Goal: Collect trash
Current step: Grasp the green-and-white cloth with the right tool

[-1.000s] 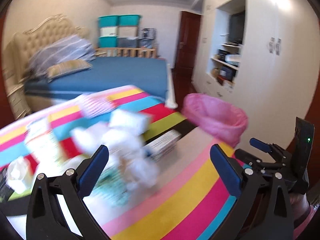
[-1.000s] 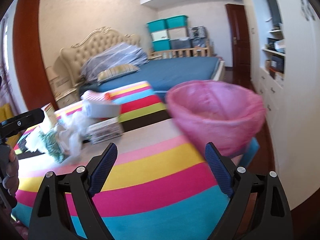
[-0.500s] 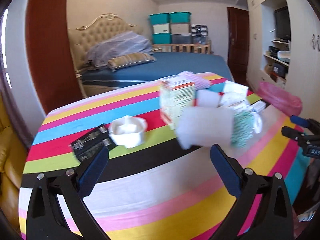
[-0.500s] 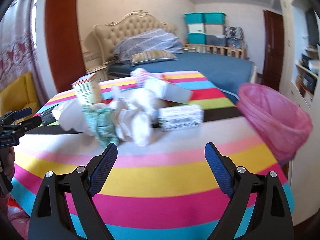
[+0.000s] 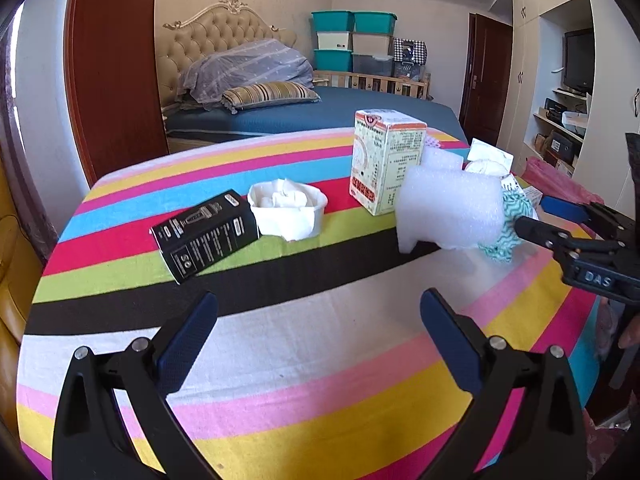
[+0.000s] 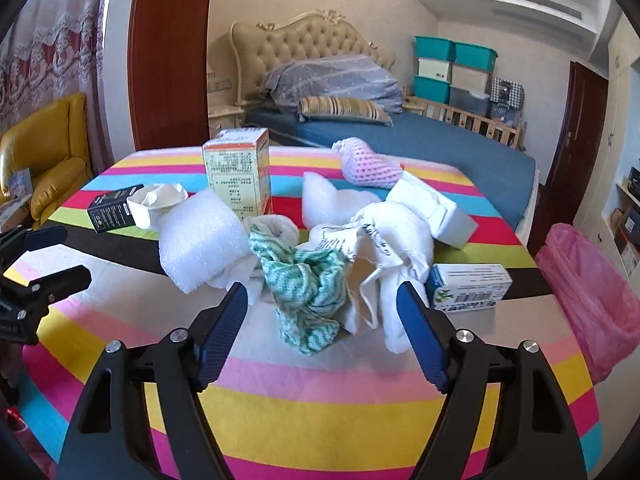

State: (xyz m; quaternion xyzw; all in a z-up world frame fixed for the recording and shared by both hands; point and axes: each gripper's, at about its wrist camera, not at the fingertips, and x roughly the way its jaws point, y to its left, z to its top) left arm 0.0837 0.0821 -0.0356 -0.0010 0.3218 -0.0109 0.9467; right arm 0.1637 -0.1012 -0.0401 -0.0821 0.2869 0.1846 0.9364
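A pile of trash lies on the striped table: a white foam block, a green-white cloth, crumpled white paper, a small white box, a tall carton and a pink knit piece. My right gripper is open and empty, just in front of the green cloth. My left gripper is open and empty over the table's near side; before it lie a black box, a white paper cup, the carton and the foam block.
A bin lined with a pink bag stands at the table's right edge. A blue bed is behind the table, a yellow armchair at the left, white cupboards at the right.
Both views have swung left, from the pink bin to the trash pile. The right gripper has come closer to the green cloth. Both grippers stay open.
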